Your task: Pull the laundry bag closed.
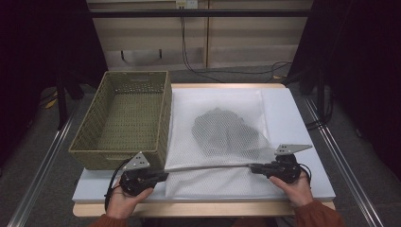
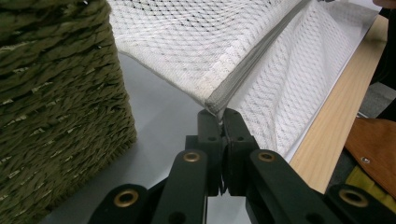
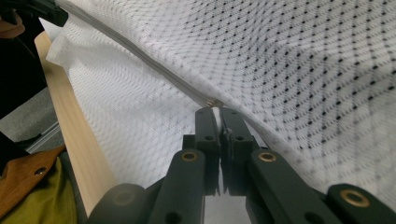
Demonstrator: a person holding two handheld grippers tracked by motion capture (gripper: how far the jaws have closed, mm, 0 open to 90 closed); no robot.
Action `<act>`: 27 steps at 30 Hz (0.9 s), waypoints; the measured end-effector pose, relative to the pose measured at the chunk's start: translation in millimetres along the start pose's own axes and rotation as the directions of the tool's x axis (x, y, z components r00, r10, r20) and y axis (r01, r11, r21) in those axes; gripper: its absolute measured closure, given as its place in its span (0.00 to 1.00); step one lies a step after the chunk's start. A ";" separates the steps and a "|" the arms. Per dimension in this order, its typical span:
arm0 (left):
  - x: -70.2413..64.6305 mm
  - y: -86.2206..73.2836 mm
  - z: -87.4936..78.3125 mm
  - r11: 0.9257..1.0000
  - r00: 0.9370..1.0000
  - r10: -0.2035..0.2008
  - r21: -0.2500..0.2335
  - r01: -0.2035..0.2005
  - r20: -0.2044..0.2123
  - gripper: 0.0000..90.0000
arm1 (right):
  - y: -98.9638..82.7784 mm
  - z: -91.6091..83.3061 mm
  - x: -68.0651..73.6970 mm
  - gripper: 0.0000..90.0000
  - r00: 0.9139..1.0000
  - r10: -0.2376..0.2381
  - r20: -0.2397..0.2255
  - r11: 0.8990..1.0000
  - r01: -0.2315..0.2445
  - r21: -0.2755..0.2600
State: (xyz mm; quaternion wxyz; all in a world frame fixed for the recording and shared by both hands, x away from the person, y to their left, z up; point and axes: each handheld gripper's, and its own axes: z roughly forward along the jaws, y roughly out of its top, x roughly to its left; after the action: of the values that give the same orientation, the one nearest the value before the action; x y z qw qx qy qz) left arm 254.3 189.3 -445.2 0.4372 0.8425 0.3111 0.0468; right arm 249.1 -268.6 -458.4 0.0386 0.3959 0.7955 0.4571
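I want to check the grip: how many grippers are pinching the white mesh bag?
2. The left gripper is shut on the mesh bag at the zipper's left end, beside the woven basket. The right gripper is shut on the zipper farther right.

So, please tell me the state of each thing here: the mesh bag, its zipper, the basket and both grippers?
Mesh laundry bag: lying flat, dark garment inside, near edge lifted.
Zipper: stretched taut between the grippers; looks closed.
Wicker basket: upright, empty.
Left gripper: shut on the zipper end.
Right gripper: shut at the zipper pull.
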 end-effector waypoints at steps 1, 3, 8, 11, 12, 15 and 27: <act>0.3 -0.1 0.3 1.000 1.000 0.005 0.003 -0.005 -0.001 0.98 | -0.9 -0.5 -0.6 0.97 1.000 0.005 0.000 1.000 -0.005 0.000; 0.6 -0.3 1.0 1.000 1.000 0.005 0.003 -0.005 -0.003 0.98 | -2.8 -1.6 -1.9 0.97 1.000 0.008 0.001 1.000 -0.008 0.000; 0.8 -0.5 0.2 1.000 1.000 -0.006 -0.009 0.006 0.002 0.98 | -3.8 -4.3 -3.3 0.97 1.000 0.015 0.010 1.000 -0.015 -0.004; 0.1 0.0 -0.2 1.000 1.000 -0.001 -0.007 0.001 -0.001 0.98 | -4.1 -5.9 -4.7 0.97 1.000 0.025 0.003 1.000 -0.025 -0.014; 0.6 -0.2 -0.3 1.000 1.000 -0.003 -0.010 0.003 0.004 0.98 | -4.1 -6.3 -4.6 0.97 1.000 0.025 0.008 1.000 -0.024 -0.014; 1.1 -0.7 0.0 1.000 1.000 0.001 -0.006 -0.001 0.001 0.98 | -6.1 -8.2 -5.9 0.97 1.000 0.030 0.010 0.999 -0.029 -0.015; 0.8 -0.8 -0.3 1.000 1.000 0.002 -0.006 -0.002 0.004 0.98 | -12.0 -17.0 -10.0 0.97 0.998 0.039 0.043 0.999 -0.039 -0.019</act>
State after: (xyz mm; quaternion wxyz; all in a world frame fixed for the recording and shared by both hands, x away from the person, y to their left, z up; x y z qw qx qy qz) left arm 254.5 190.3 -445.8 0.4402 0.8417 0.3092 0.0465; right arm 241.6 -290.3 -460.7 0.0504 0.4208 0.7823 0.4565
